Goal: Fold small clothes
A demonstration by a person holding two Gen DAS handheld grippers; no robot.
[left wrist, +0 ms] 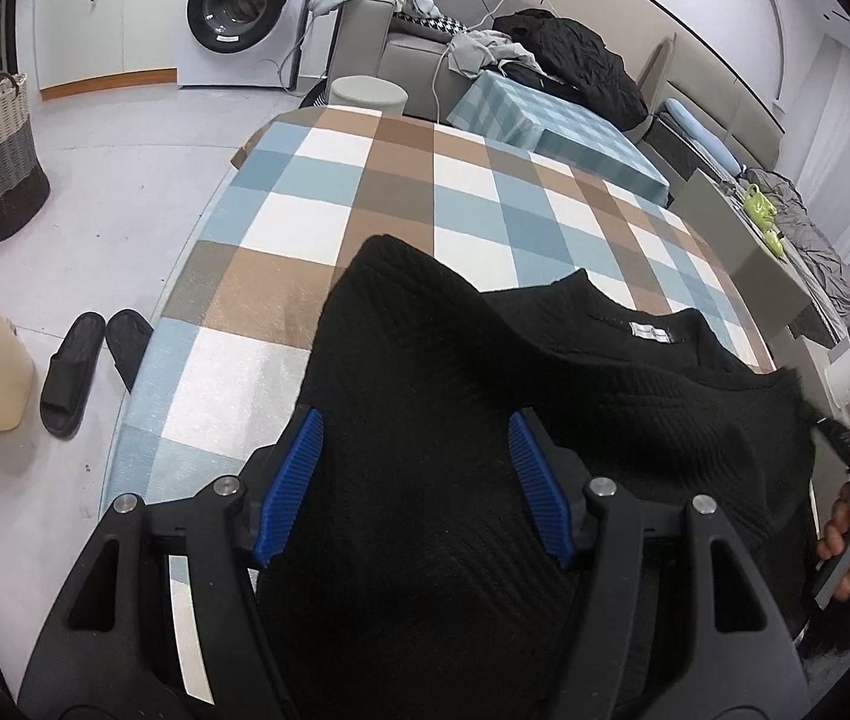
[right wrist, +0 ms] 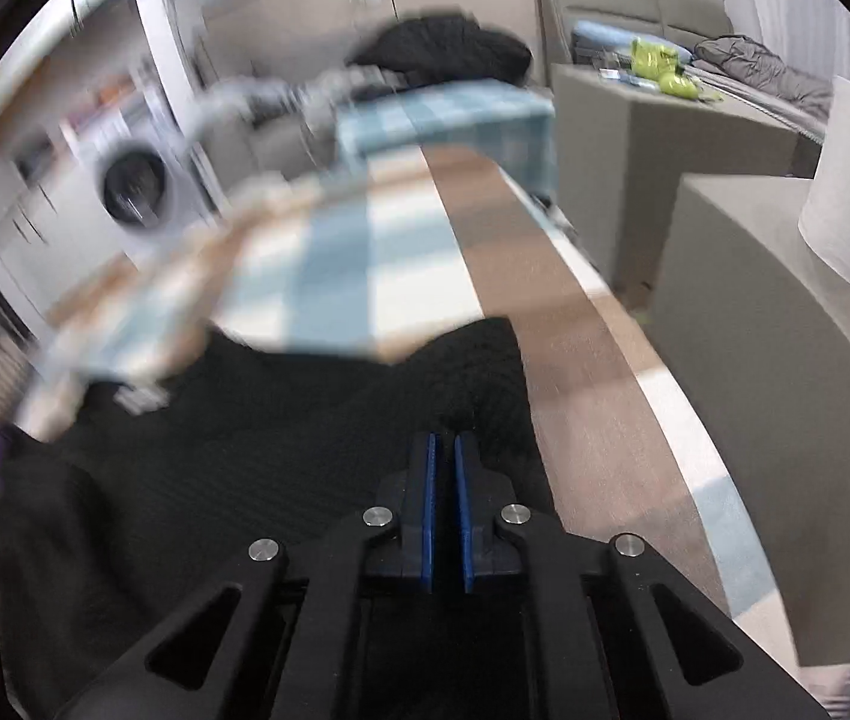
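The left tongs (left wrist: 416,483) stand released, their blue pads on either side of a raised fold of the black sweater (left wrist: 484,420) without pressing it, probably ready to take a new hold. The sweater lies at the near edge of the checked tabletop (left wrist: 365,180), collar toward the far side. A white label (left wrist: 649,333) sits inside the collar; its writing is too small to read. The right tongs (right wrist: 444,450) are clenched at the sweater's right edge, apparently pinching cloth to lift it for a fold.
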